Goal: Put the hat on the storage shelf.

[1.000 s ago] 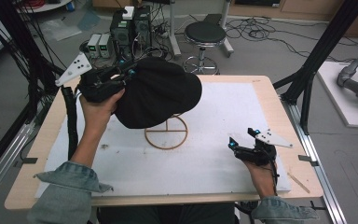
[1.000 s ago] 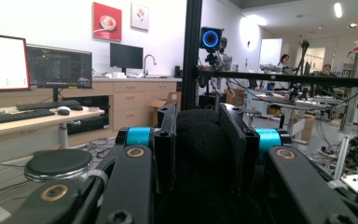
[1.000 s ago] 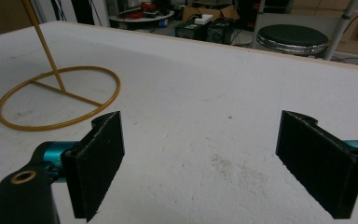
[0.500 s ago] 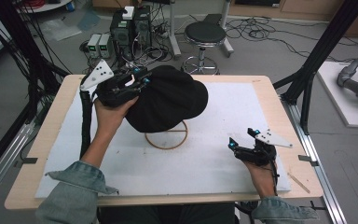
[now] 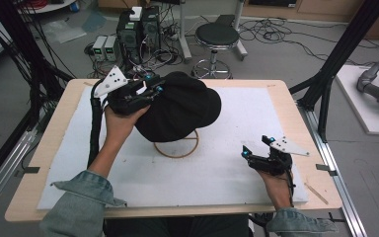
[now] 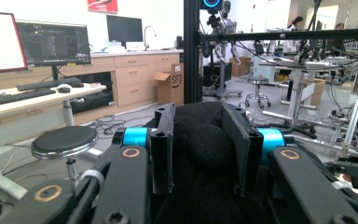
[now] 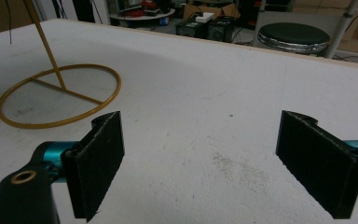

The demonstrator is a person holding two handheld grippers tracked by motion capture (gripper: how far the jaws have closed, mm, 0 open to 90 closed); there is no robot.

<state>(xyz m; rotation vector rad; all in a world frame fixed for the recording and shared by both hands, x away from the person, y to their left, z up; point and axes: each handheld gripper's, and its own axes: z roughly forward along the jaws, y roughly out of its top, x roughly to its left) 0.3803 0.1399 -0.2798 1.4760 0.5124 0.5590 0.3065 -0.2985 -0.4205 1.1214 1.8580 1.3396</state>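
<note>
Over at about ten o'clock on the table, the left gripper has the black cap firmly in its grasp. In the left gripper view the jaws are pinched in tight, with a thick fold of black fabric bunched between them, so the grab part of the job looks done. The cap hangs in the air above the white mat, its dome covering the top of the gold wire stand, whose ring base sits near the mat's centre. Whether the cap is resting on the stand's post or only hovering over it, I cannot tell from here; the post's top is hidden under the fabric.

Sliding across to four o'clock, the right gripper is parked low on the mat, well apart from both cap and stand. The right gripper view shows its two black jaws spread wide with nothing between them but bare mat, and the stand's ring off at its upper left.

My read: the cap is picked up and carried to the stand, and what is left is settling it on the post and letting go. The right side looks idle for now.
</note>
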